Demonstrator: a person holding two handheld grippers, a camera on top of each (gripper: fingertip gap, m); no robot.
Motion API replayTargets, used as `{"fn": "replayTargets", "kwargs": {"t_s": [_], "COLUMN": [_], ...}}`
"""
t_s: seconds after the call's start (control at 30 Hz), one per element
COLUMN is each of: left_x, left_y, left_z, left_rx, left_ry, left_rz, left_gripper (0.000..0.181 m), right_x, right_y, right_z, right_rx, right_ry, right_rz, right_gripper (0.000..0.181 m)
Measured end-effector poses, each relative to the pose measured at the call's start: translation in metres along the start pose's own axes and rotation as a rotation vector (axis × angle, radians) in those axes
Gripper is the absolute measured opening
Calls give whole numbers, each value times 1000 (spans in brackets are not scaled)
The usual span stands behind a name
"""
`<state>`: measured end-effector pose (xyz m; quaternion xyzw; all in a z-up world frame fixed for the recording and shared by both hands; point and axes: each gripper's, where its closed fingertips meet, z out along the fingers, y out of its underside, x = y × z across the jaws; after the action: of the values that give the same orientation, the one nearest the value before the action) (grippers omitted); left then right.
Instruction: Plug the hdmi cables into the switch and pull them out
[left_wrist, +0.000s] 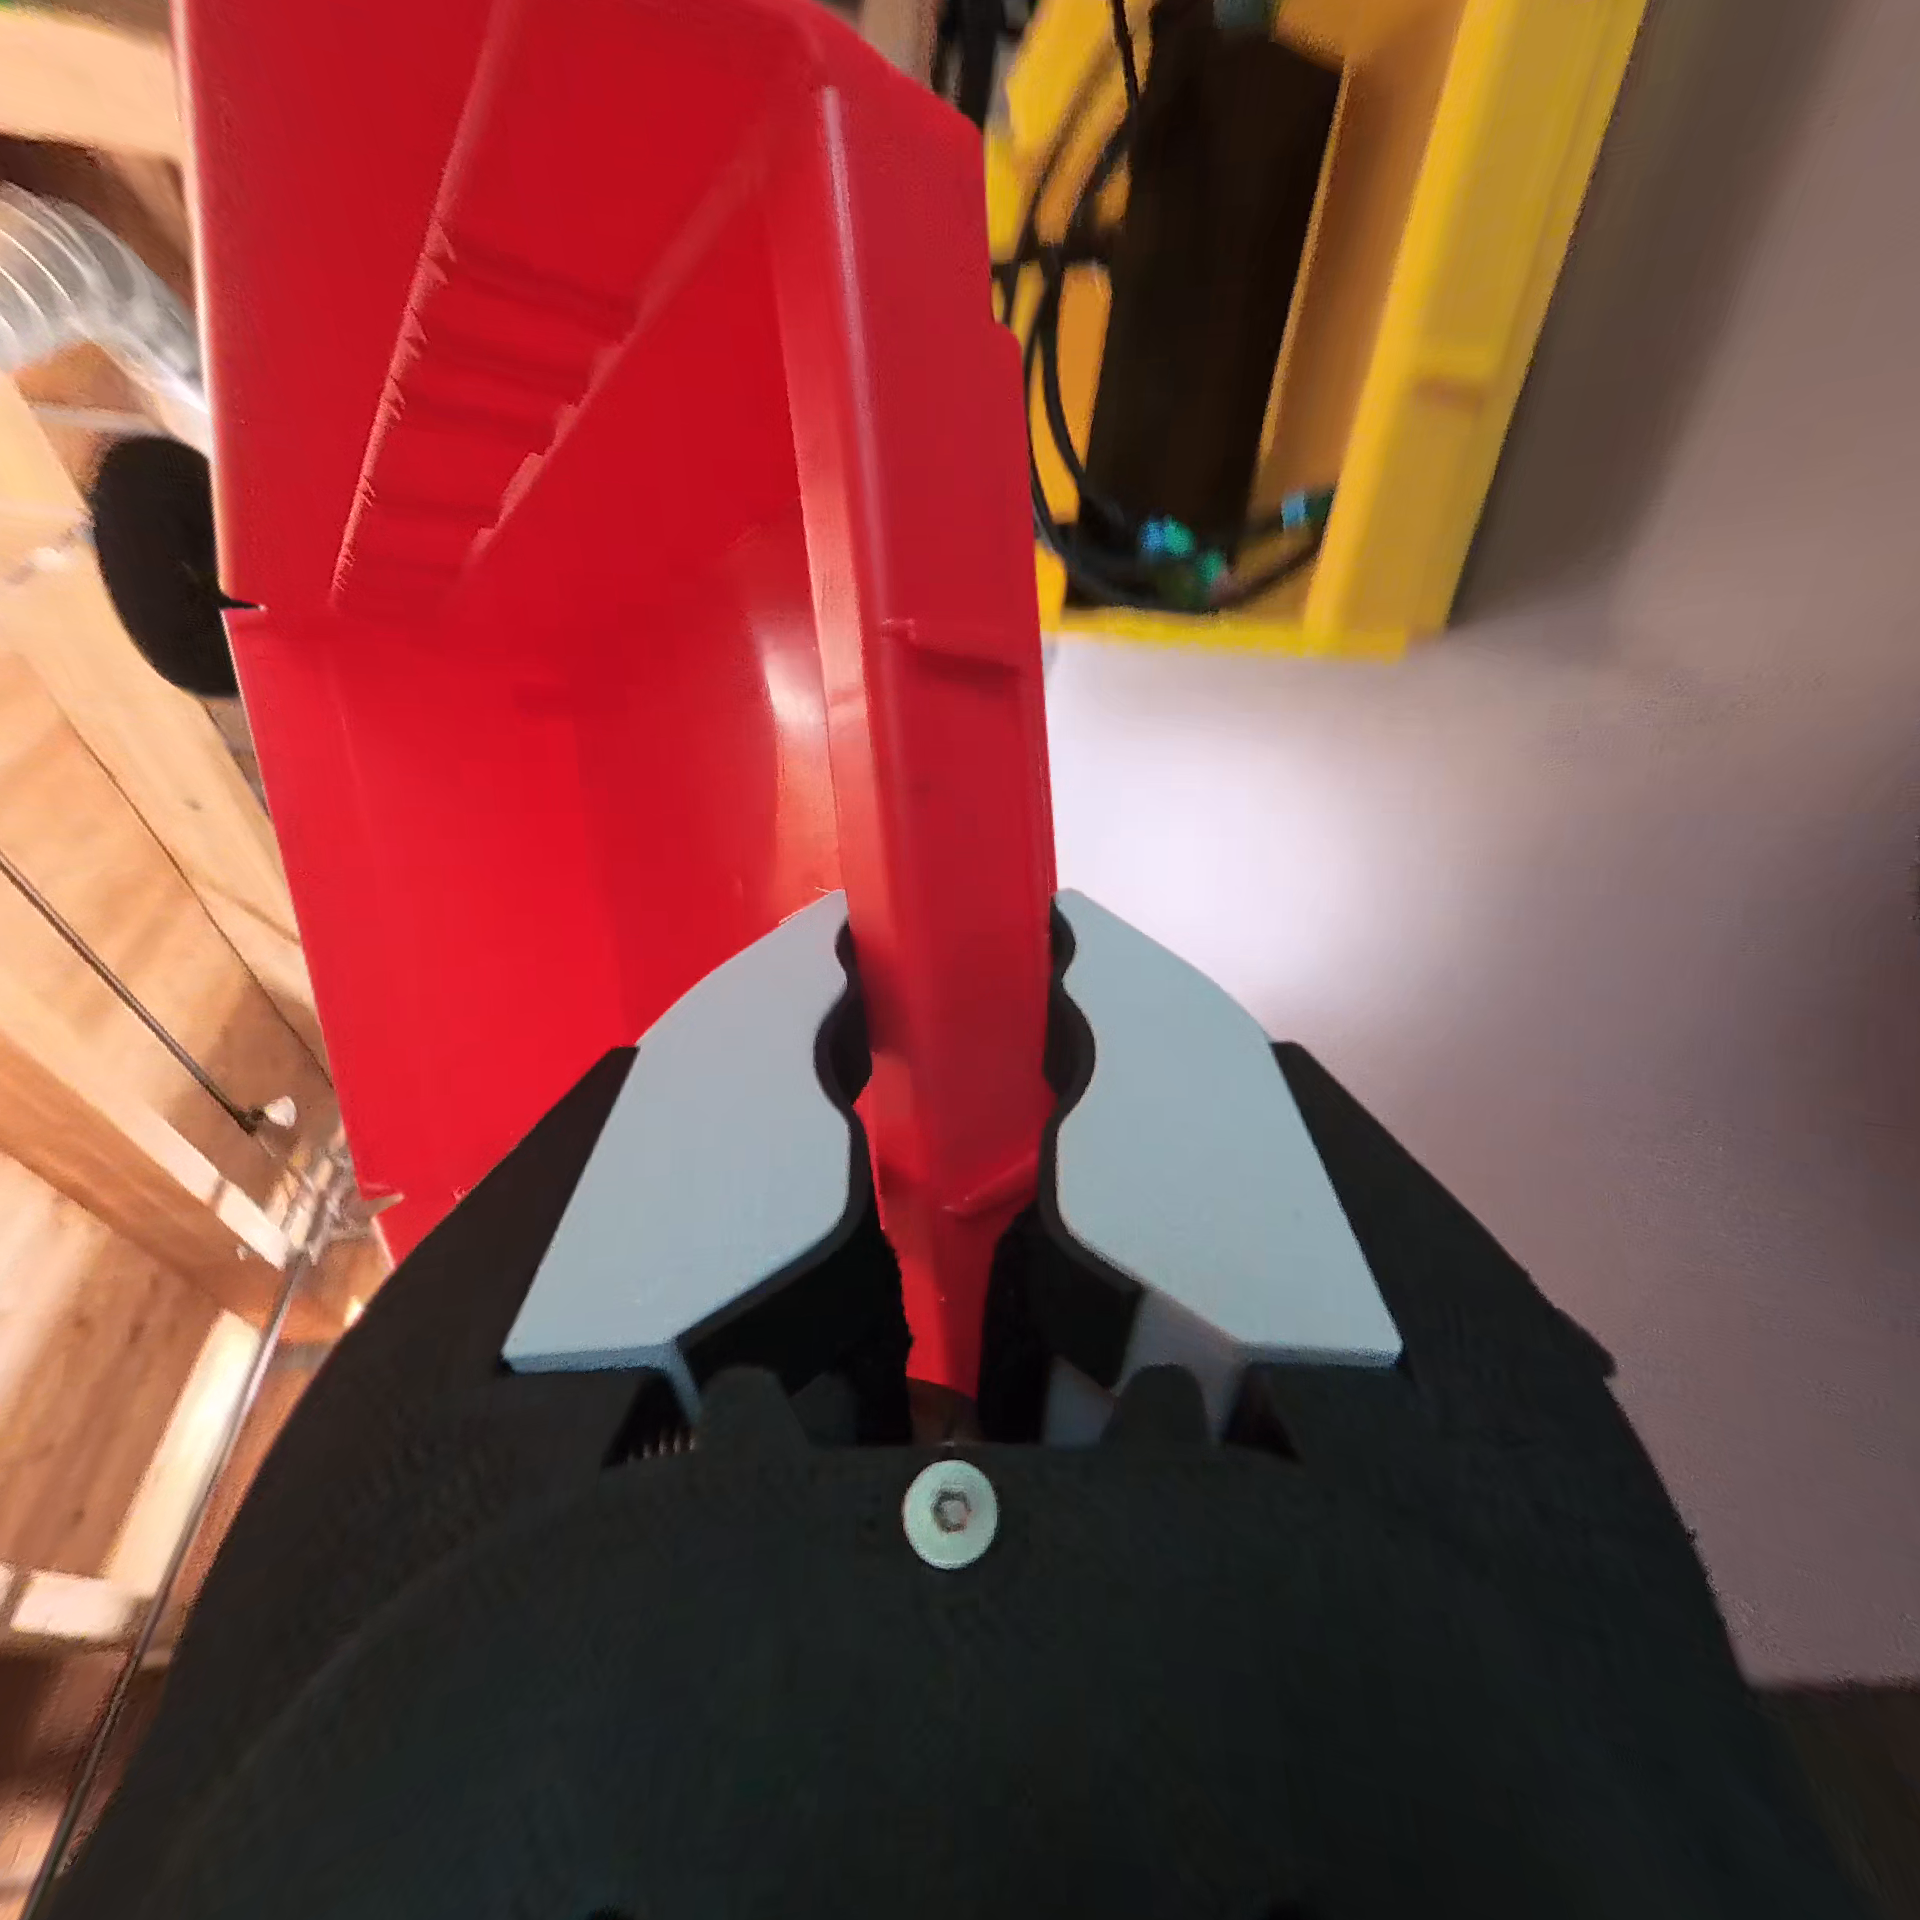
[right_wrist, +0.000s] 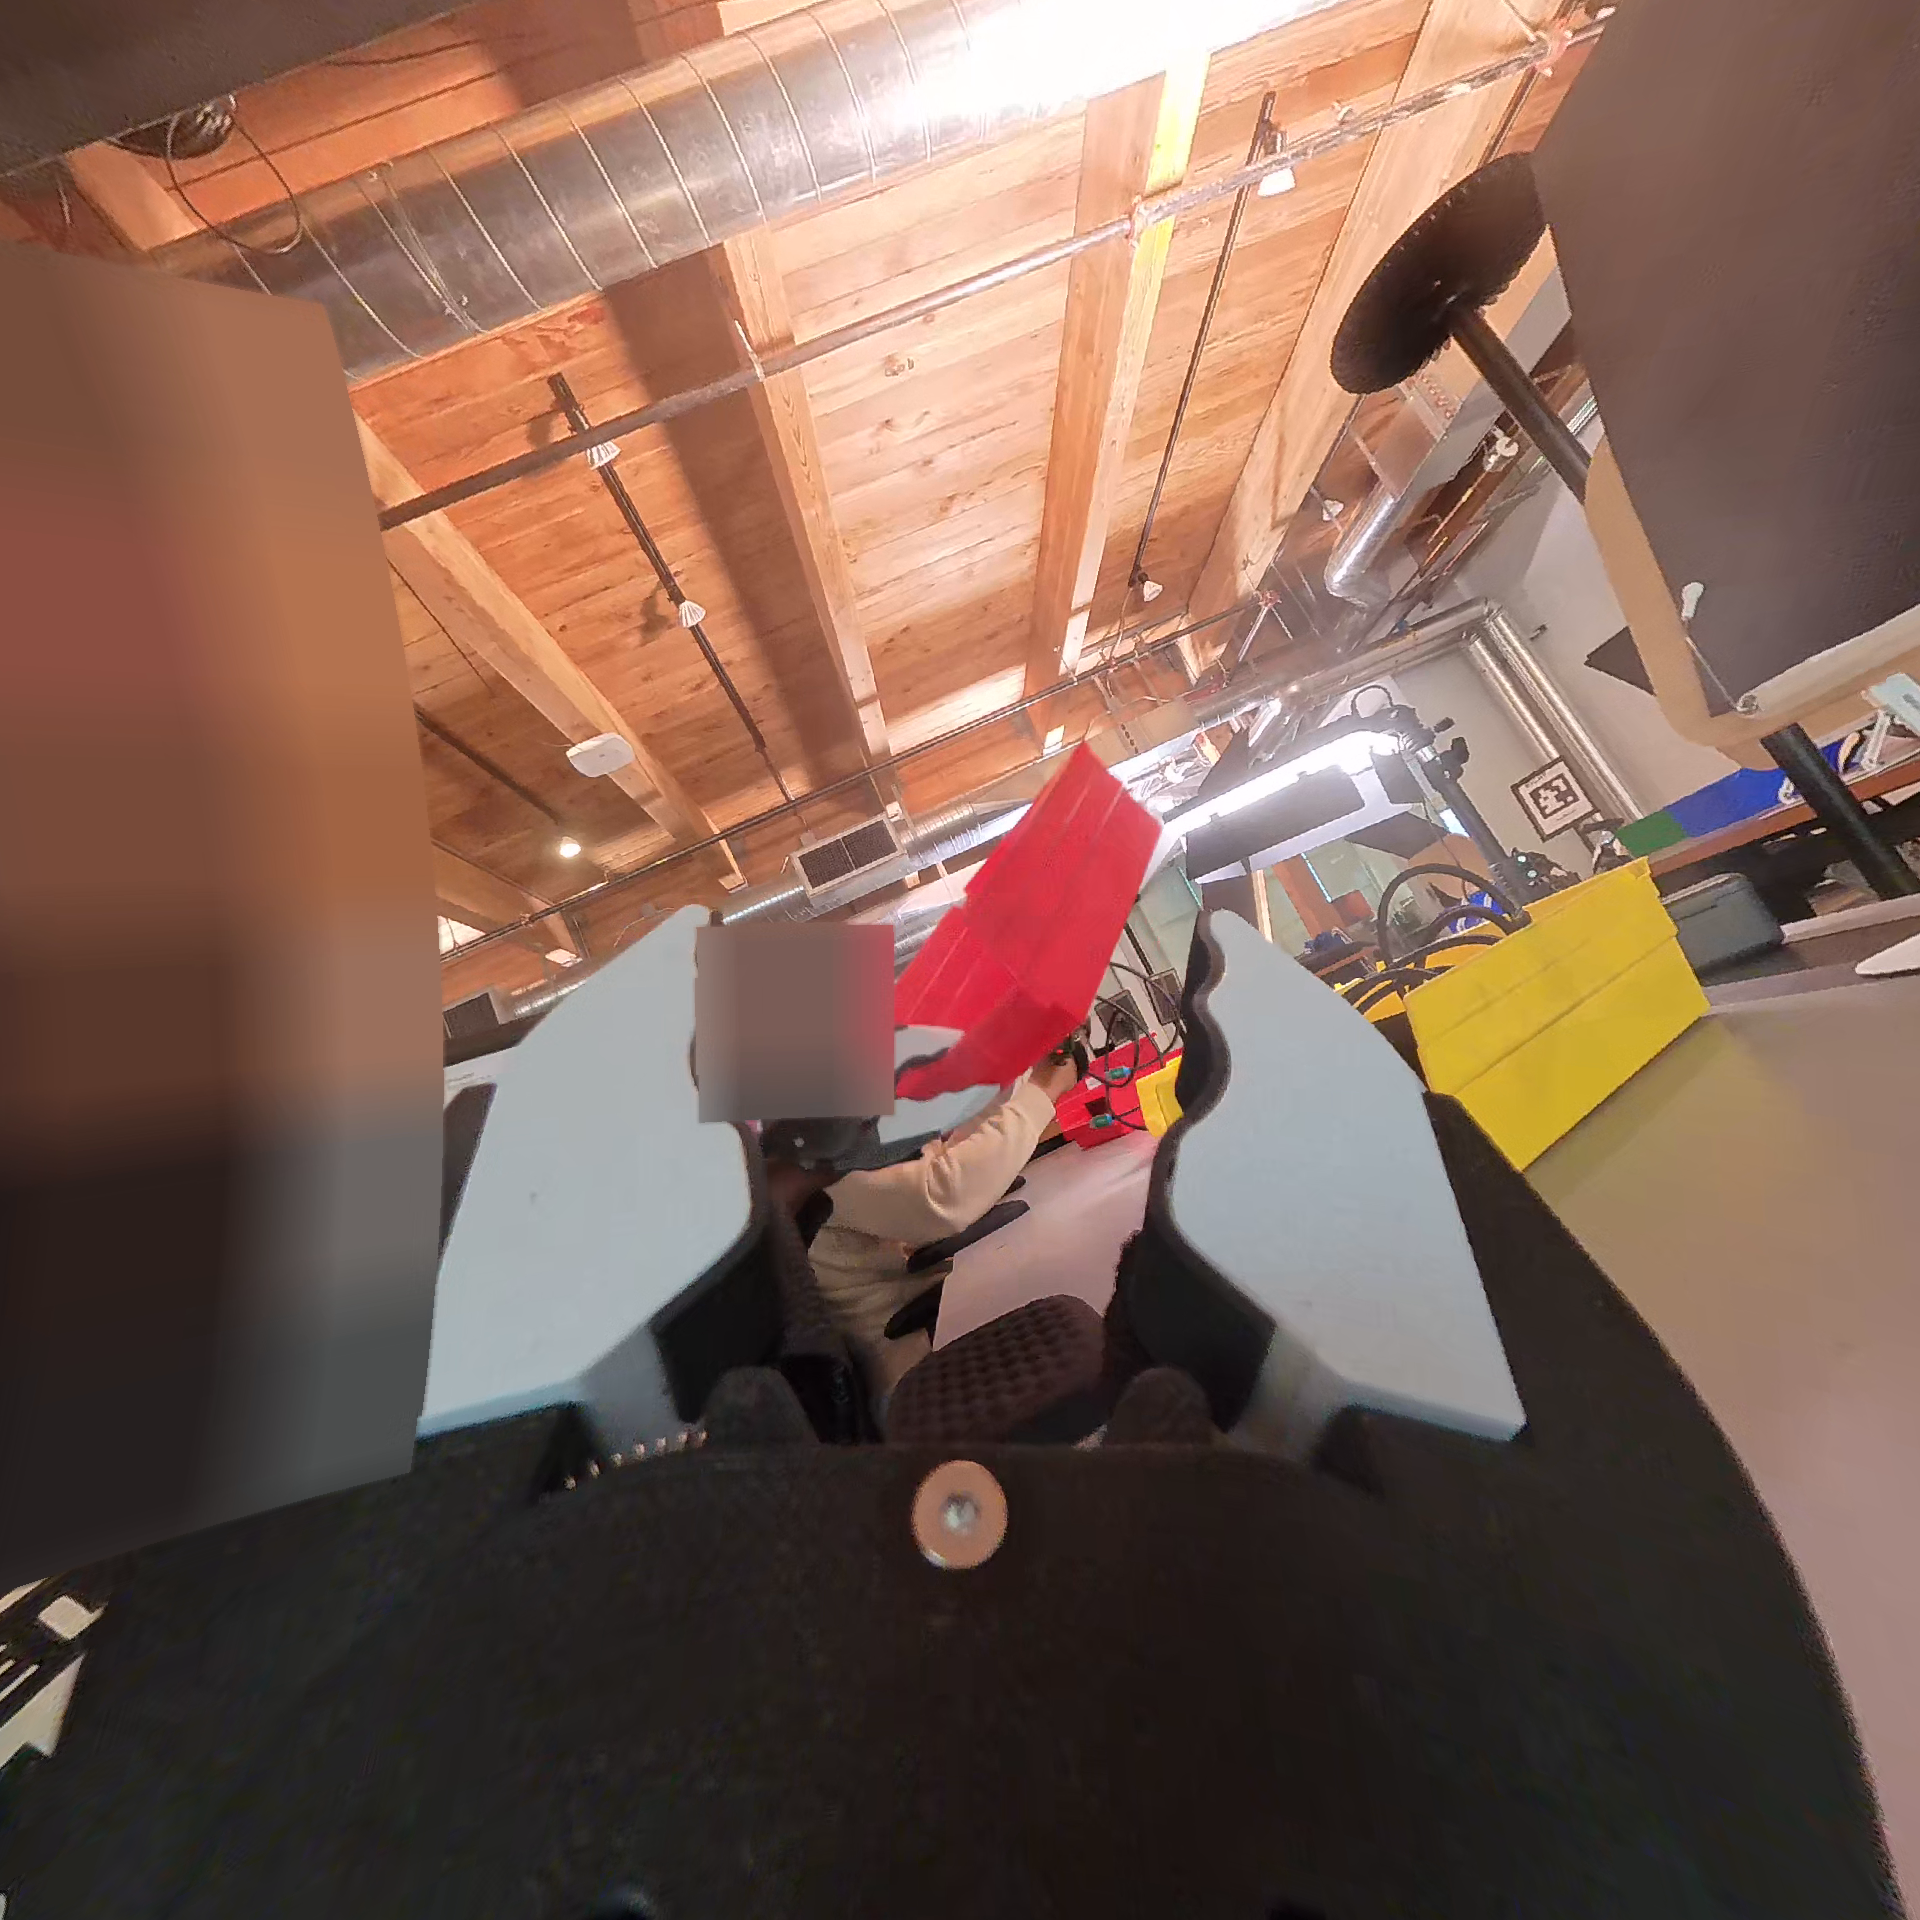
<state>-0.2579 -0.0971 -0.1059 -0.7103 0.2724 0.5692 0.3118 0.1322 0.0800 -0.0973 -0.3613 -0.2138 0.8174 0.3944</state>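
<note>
My left gripper (left_wrist: 951, 925) is shut on the side wall of a red plastic bin (left_wrist: 571, 727) and holds it tilted in the air. In the right wrist view the red bin (right_wrist: 1039, 914) shows farther off, held up by grey fingers (right_wrist: 920, 1049). My right gripper (right_wrist: 956, 935) is open and empty and points up toward the ceiling. Black cables (left_wrist: 1049, 416) lie in a yellow bin (left_wrist: 1455, 364) on the grey table, around a dark object that I cannot make out. No switch is clearly visible.
The grey table (left_wrist: 1455, 935) spreads to the right. The yellow bin (right_wrist: 1548, 1018) stands on the table's right side. A person in a cream sleeve (right_wrist: 935, 1174) sits beyond it. Another red bin (right_wrist: 1101, 1112) lies farther back. Wooden ceiling beams and a metal duct (right_wrist: 623, 197) are overhead.
</note>
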Motion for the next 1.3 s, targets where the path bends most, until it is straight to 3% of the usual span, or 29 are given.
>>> {"fn": "replayTargets", "kwargs": {"t_s": [0.2, 0.37, 0.57, 0.63, 0.77, 0.9, 1.13, 1.17, 1.23, 1.3], "left_x": [-2, 28, 90, 112, 150, 176, 194, 192, 187, 180], "left_y": [-123, -218, -297, -315, -341, -346, -344, -344, -341, -334], "left_z": [-9, -6, 3, 2, 2, 5, 15, 14, 6, -7], "left_rx": [305, 518, 609, 624, 631, 618, 597, 604, 621, 643], "left_ry": [6, 143, 354, 421, 548, 625, 565, 563, 603, 690], "left_rz": [16, -18, 58, 77, 102, 124, 178, 161, 106, 15], "left_gripper": [29, 29, 30, 29, 30, 31, 32, 34, 55, 66], "right_x": [-6, -10, -5, -8, -10, -2, 1, 2, 10, 26], "right_y": [-10, -46, -67, -65, -59, -63, -58, -57, -52, -43], "right_z": [-4, -23, -43, -43, -39, -43, -39, -39, -38, -39], "right_rx": [42, 244, 321, 308, 277, 278, 243, 232, 177, 42], "right_ry": [34, 152, 416, 437, 427, 471, 478, 481, 513, 613], "right_rz": [-208, -468, -805, -891, -915, -879, -897, -902, -934, -989], "right_gripper": [76, 67, 53, 50, 46, 43, 43, 43, 33, 21]}}
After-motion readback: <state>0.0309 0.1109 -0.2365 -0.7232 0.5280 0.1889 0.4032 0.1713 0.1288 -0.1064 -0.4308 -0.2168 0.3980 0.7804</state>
